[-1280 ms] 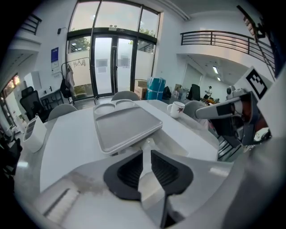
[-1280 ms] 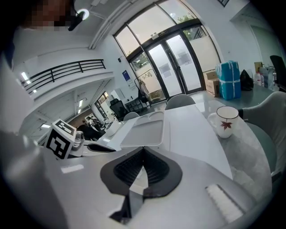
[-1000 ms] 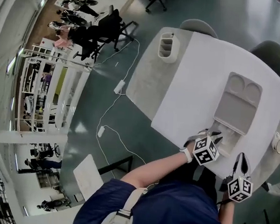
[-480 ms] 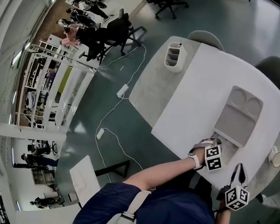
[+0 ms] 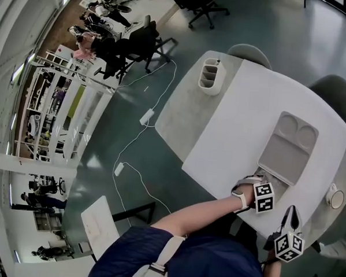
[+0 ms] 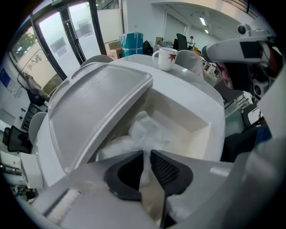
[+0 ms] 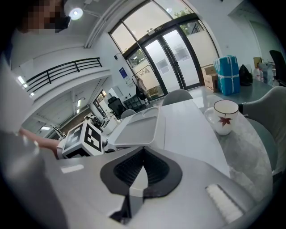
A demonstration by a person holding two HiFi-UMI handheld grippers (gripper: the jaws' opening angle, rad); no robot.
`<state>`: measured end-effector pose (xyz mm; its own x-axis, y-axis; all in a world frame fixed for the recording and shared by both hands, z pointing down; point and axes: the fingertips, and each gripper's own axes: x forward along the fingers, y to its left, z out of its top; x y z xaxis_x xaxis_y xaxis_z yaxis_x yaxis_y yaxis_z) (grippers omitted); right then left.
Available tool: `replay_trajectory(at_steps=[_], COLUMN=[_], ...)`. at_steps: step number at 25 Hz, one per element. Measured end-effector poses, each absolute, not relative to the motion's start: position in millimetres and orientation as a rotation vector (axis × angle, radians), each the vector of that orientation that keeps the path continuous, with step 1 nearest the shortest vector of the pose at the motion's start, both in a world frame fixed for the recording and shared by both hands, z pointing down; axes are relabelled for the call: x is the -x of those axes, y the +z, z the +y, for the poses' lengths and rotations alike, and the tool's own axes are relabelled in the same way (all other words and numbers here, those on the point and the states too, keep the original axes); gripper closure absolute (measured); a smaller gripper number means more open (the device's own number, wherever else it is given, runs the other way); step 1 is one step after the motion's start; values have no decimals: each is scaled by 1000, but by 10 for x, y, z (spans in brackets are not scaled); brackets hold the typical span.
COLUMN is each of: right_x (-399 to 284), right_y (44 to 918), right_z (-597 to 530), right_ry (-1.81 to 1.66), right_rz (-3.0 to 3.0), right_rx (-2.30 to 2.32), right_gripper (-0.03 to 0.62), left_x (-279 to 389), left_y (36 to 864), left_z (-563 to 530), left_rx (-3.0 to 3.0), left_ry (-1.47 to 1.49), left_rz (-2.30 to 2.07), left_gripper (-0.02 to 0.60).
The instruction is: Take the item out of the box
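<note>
- At the near right edge of the tabletop (image 5: 237, 121) sits the white box (image 6: 201, 129), its lid (image 6: 94, 112) swung open toward the far side.
- We find the item (image 6: 145, 129), a clear-wrapped lump, lying inside the box cavity; it is not yet out.
- Left gripper (image 6: 146, 154): it points down into the box. The jaws have just been closing and now stand a narrow slit apart, with a fold of the item's wrapping between the pads. We read this as a pinch on the wrapping, not on the item's body.
- Right gripper (image 7: 143, 150): jaws together with nothing between them, held off on the near side and aimed across the tabletop, with the mug (image 7: 225, 117) to its right.
- Step in hand, as we judge it: securing the hold before the lift.
- How to do it well:
  - Close firmly until the wrapping stops sliding; a thin fold may slip or tear under the item's weight.
  - Raise straight up and slowly, and watch that the whole lump follows.
  - Keep clear of the lid, which leans over the left side of the cavity.
  - If the light box rises too, we would steady its rim with the right gripper.
</note>
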<state>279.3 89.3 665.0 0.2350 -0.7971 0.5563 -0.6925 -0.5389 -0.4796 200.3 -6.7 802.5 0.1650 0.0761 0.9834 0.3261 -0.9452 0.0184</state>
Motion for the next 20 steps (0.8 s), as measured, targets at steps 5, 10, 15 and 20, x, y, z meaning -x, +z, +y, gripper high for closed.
replay_trajectory(at_steps=[5,10,15,20], right_x=[-2780,-2796,-2781,-2751], right_y=[6633,6623,6574,6523], right_z=[933,950,969,963], right_ry=[-1208,-1203,-1189,-1174], right_rz=[1434,1443,1463,1483], right_rx=[2362,2370,2373,2373], right_gripper=[592,592,592,592], left_x=[-2004,-2006,-1929,-1850], left_y=[7985,7976,7930,7861], left_z=[-44,-50,-4,-13], left_rx=[2239,2273,2341,2397], left_ry=[-1833,-1794,-1797,-1771], left_rz=[-422,-427,-399,-337], left_gripper=[556,565,568,569])
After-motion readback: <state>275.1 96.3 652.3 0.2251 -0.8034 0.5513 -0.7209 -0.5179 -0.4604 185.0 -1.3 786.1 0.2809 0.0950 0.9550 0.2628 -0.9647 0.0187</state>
